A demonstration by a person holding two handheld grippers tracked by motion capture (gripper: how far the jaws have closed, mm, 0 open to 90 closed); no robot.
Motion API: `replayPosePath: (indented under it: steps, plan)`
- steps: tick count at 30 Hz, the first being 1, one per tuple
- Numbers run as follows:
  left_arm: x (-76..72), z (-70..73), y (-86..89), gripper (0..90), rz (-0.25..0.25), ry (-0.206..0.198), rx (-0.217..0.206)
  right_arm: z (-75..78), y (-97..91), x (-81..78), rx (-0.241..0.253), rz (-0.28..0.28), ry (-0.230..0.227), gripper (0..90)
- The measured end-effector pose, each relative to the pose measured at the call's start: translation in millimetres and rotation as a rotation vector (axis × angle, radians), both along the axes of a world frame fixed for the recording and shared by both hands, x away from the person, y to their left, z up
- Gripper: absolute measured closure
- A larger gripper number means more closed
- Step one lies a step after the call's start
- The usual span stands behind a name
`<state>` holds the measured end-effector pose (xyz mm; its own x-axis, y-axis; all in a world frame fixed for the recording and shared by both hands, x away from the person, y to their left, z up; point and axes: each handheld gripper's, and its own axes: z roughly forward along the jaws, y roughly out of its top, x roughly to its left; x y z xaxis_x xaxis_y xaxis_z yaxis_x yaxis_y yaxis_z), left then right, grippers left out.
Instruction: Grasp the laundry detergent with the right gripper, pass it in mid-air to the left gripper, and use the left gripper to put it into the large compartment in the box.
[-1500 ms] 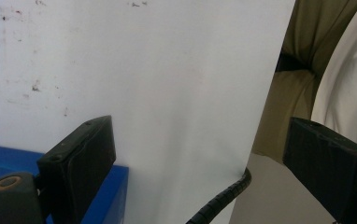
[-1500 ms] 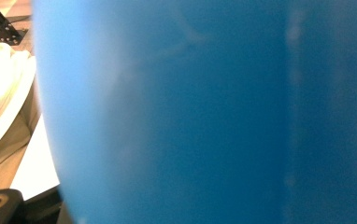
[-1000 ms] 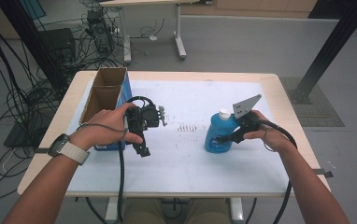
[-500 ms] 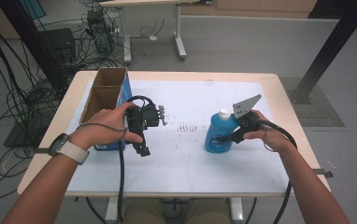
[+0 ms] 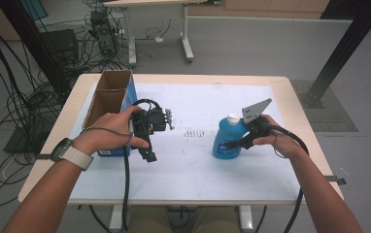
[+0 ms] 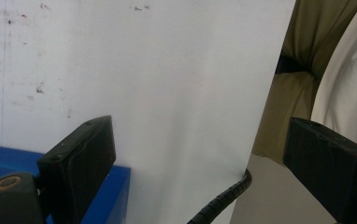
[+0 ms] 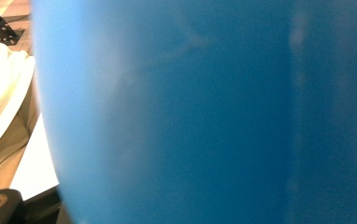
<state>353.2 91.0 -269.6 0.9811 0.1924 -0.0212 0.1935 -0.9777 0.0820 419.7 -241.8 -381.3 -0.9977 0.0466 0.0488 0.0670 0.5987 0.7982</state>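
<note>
Bottle (image 5: 226, 138) stands at 3 o'clock on the worktop (image 5: 193, 97), clamped by right claw (image 5: 232, 143); left claw (image 5: 147, 154) gapes empty; carrying to box (image 5: 107, 94) at 9 o'clock remains, I judge.

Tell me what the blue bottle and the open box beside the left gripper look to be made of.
Blue bottle: likely plastic, smooth and slightly glossy, going by its even translucent blue body and white screw cap.
Open box: cardboard, matte, with raw brown inner walls and a printed blue outer face.
</note>
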Motion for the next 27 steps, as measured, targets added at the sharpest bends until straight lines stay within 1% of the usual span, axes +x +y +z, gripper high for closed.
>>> replayPosePath:
  steps: [3,15,16,27]
  plan:
    - [0.4,0.4,-0.4,9.9,-0.002,0.002,0.004,0.0,0.1,0.1,0.000,0.001,0.000,43.3]
    - [0.9,0.2,-0.5,9.9,0.001,-0.002,-0.003,-0.1,-0.2,0.0,0.001,-0.001,0.000,43.1]
    - [0.9,0.2,0.2,9.9,0.003,-0.004,-0.008,-0.1,-0.1,0.0,0.001,0.000,0.000,43.1]
    - [0.9,0.5,-0.2,9.9,0.004,-0.004,-0.005,0.0,-0.1,0.2,-0.001,0.000,0.001,43.0]
